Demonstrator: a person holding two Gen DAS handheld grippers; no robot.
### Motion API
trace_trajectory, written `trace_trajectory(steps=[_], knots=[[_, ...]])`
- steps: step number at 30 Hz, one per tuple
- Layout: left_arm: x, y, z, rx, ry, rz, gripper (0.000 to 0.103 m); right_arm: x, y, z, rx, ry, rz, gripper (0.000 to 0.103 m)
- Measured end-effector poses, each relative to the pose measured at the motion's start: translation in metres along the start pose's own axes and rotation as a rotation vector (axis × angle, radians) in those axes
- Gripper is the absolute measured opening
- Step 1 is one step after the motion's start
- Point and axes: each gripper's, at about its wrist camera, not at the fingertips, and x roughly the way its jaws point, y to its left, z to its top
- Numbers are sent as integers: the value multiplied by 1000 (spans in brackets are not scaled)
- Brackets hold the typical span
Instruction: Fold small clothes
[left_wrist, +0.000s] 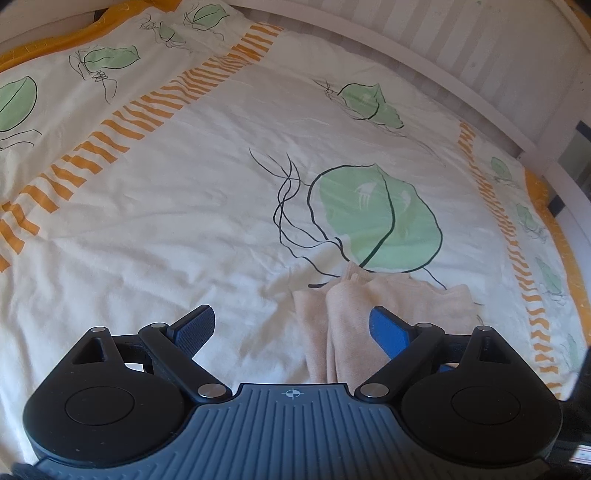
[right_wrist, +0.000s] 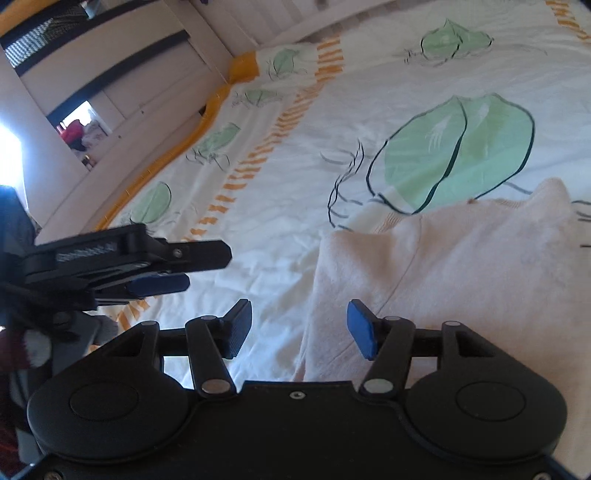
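A small pale beige garment (left_wrist: 373, 314) lies on the bed cover, partly folded, with a flap laid over its left side. My left gripper (left_wrist: 291, 328) is open and empty, hovering just above the garment's left part. In the right wrist view the same garment (right_wrist: 461, 266) fills the lower right. My right gripper (right_wrist: 299, 326) is open and empty over the garment's left edge. The left gripper (right_wrist: 177, 266) shows side-on at the left of that view, above the bed cover.
The bed cover (left_wrist: 184, 221) is cream with green leaf prints and orange striped bands. A white bed frame (left_wrist: 480, 92) runs along the far edge. White wardrobe doors (right_wrist: 110, 92) stand beyond the bed.
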Motion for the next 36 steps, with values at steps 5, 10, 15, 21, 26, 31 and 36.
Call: trace_trajectory(steps=[5, 10, 15, 21, 26, 31, 36], knots=[[7, -6, -4, 21, 25, -5, 91, -24, 1, -15, -71, -3, -42, 64], [21, -9, -13, 6, 93, -74, 91, -34, 17, -45, -214, 13, -79, 65], [28, -10, -19, -2, 123, -71, 91, -35, 48, -75, -474, 30, -118, 80], [31, -7, -21, -29, 146, -104, 91, -9, 76, -107, -837, 79, -234, 78], [31, -8, -22, -36, 164, -159, 92, -2, 69, -109, -862, 83, -294, 17], [30, -14, -24, -48, 167, -215, 92, -37, 40, -72, -534, -53, -215, 14], [42, -15, -29, -114, 247, -334, 93, -57, 21, -52, -385, -104, -182, 14]])
